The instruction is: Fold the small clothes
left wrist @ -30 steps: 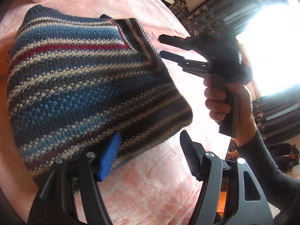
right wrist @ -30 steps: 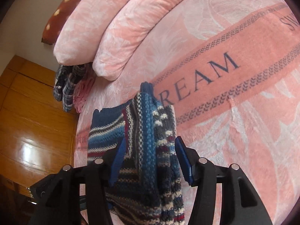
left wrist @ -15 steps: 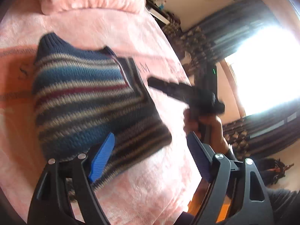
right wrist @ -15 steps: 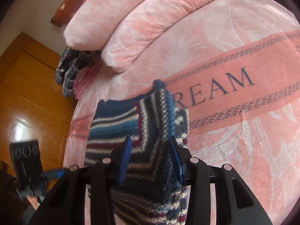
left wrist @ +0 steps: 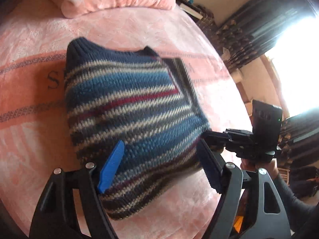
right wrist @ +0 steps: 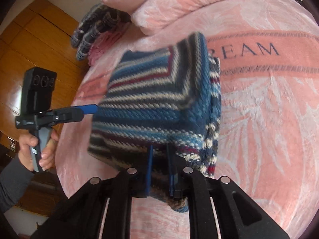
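A striped knit sweater [left wrist: 129, 107] in blue, grey, cream and maroon lies folded on the pink bed cover [left wrist: 30, 129]. My left gripper [left wrist: 159, 169] is open, its blue pad [left wrist: 111, 169] over the sweater's near edge and the other finger off its right corner. In the right wrist view the sweater [right wrist: 159, 103] is blurred and raised at its near edge, where my right gripper [right wrist: 159, 169] is shut on it. The left gripper [right wrist: 87, 108] shows at the sweater's left side, held by a hand [right wrist: 33, 145]. The right gripper [left wrist: 207, 137] meets the sweater's right corner.
Pink pillows [right wrist: 179, 2] lie at the head of the bed, with a plaid garment pile [right wrist: 93, 27] beside them. A wooden wardrobe [right wrist: 30, 45] stands past the bed's left edge. Dark curtains [left wrist: 249, 29] and a bright window are on the other side.
My right gripper's fingers went from open around the sweater's fold to shut on its edge. The left gripper drew back, then came in low at the sweater's near edge, staying open.
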`<state>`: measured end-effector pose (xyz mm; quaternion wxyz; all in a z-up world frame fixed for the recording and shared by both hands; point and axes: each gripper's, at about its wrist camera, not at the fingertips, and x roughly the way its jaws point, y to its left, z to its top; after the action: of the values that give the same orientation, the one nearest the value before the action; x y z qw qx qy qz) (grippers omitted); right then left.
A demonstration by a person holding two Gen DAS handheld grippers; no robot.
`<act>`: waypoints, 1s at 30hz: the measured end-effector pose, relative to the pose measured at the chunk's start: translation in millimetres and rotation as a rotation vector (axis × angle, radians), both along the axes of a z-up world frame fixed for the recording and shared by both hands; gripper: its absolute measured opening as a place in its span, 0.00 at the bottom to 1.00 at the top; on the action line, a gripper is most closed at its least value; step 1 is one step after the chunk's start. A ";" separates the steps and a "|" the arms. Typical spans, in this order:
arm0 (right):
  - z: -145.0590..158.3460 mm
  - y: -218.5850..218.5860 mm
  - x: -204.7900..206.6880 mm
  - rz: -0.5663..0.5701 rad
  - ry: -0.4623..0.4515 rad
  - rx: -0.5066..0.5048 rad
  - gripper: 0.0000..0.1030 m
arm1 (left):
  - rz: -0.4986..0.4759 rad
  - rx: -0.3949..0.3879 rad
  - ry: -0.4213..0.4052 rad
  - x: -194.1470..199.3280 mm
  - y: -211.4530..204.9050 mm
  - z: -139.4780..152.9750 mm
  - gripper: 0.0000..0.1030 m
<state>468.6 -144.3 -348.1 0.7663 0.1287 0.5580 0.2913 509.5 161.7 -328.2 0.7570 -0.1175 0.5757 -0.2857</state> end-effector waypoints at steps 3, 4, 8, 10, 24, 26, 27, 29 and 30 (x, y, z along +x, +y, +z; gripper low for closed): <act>-4.3 -4.8 0.4 -0.004 0.029 0.052 0.12 | -0.057 0.167 -0.074 -12.3 -21.6 -22.2 0.83; 4.3 -10.0 2.0 0.000 0.042 0.112 0.19 | -0.082 0.191 -0.096 -14.7 -29.3 -18.0 0.87; 26.6 -62.4 31.8 -0.154 0.046 0.260 0.72 | -0.059 0.023 -0.123 -27.3 -15.9 13.6 0.88; 13.7 -83.7 59.1 -0.210 0.124 0.334 0.87 | 0.027 -0.069 -0.116 -33.6 14.4 16.2 0.89; -54.4 -19.0 165.8 -0.081 0.336 0.370 0.91 | 0.343 -0.475 0.272 -22.6 93.8 -110.4 0.89; -55.0 -6.5 168.6 -0.054 0.332 0.349 0.91 | 0.319 -0.541 0.295 -20.1 84.9 -116.8 0.89; -55.0 -0.5 169.5 -0.043 0.325 0.338 0.93 | 0.305 -0.568 0.303 -19.6 80.0 -119.5 0.89; -56.2 6.7 170.7 -0.034 0.319 0.332 0.97 | 0.297 -0.584 0.313 -13.2 69.0 -124.6 0.89; -56.7 9.6 171.8 -0.035 0.315 0.328 0.97 | 0.297 -0.588 0.315 -10.0 66.2 -126.9 0.89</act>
<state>640.4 -134.7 -404.8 0.6433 0.3050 0.6138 0.3412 499.5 227.9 -455.2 0.6260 -0.4550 0.5553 -0.3045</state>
